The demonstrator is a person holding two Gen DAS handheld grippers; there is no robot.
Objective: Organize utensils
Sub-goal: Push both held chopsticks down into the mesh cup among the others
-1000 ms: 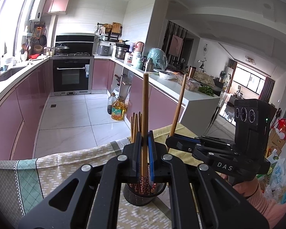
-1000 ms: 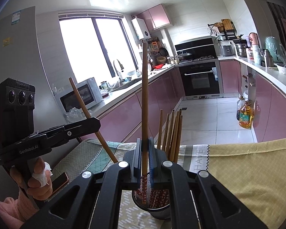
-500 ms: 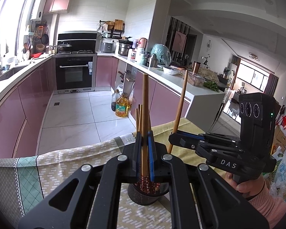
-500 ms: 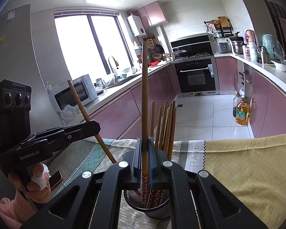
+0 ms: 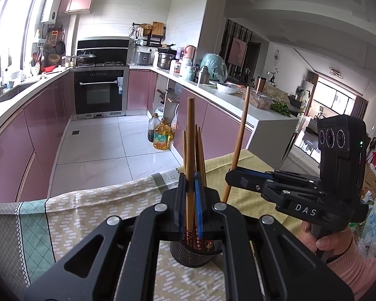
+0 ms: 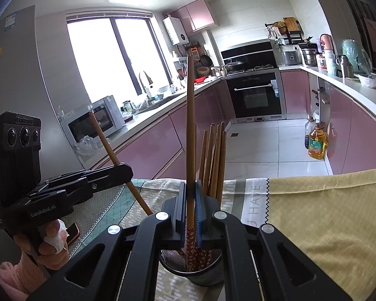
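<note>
Left gripper (image 5: 190,195): clamped on one upright chopstick (image 5: 190,150), its patterned tip in the cup (image 5: 195,255).
Right gripper (image 6: 191,200): clamped on another chopstick (image 6: 190,135), tip inside the cup.
Cup: black mesh, on the cloth-covered tabletop (image 6: 325,213), holding several more chopsticks (image 6: 213,160).

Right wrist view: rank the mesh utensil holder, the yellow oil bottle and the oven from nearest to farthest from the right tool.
1. Mesh utensil holder: directly below the right tool, on the tablecloth.
2. Yellow oil bottle: on the floor to the right, by the pink cabinets.
3. Oven: built in at the far end of the kitchen.
</note>
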